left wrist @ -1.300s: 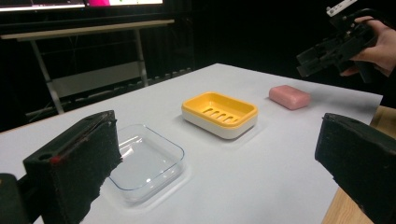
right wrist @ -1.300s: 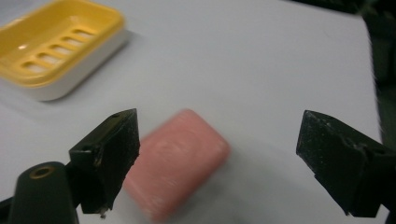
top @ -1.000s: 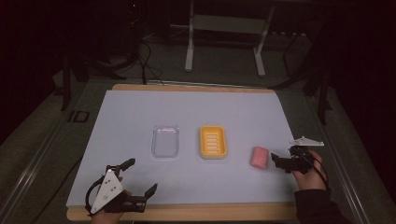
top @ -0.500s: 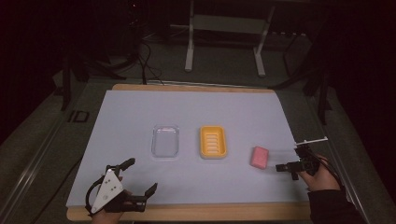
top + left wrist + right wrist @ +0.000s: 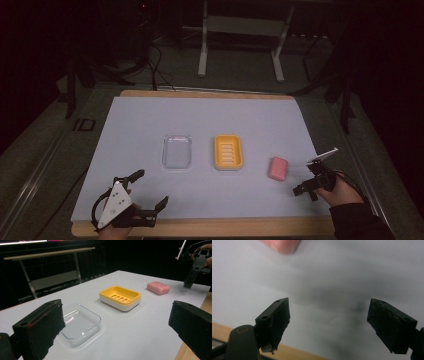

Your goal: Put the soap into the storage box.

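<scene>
On the white mat, left to right: left gripper (image 5: 150, 192) near front edge, jaws wide apart, holding nothing; clear plastic tray (image 5: 177, 151); yellow soap dish (image 5: 228, 152) just beside it; pink soap bar (image 5: 278, 168) lying free on the mat; right gripper (image 5: 303, 188) near the soap, jaws spread, empty. Risk: a smooth, rounded bar could squirt from the pads if gripped off-centre, or skid when nudged.

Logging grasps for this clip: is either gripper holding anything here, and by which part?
Nothing is held. The left gripper and right gripper both have open jaws; the pink soap lies free on the table.
</scene>
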`<state>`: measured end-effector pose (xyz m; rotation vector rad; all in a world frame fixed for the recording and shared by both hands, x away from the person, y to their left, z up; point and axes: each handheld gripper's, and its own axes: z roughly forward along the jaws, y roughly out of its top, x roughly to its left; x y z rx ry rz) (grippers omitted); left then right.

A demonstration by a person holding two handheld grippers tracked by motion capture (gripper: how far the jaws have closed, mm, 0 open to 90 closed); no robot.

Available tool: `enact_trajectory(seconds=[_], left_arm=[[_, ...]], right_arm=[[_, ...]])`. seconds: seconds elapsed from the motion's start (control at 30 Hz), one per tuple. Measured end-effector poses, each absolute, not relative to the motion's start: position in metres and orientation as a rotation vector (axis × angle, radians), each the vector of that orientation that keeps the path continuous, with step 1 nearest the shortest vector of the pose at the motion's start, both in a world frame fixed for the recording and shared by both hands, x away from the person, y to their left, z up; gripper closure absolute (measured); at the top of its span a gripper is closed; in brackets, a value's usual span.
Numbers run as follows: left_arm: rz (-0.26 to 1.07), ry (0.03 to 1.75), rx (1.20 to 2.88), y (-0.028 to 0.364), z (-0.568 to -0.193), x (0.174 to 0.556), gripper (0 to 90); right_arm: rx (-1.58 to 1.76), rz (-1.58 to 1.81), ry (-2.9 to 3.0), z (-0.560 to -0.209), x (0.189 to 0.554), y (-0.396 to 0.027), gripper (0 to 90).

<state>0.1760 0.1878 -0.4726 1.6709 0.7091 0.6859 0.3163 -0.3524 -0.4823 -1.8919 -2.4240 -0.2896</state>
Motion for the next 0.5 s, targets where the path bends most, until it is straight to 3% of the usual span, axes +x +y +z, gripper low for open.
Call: enact_trajectory(seconds=[0.5], left_arm=[[0.624,0.68,1.696,0.184,-0.473,0.179,0.3]], right_arm=[[-1.839,-0.193,-2.356,-0.481,0.307,-0.336,19.8]])
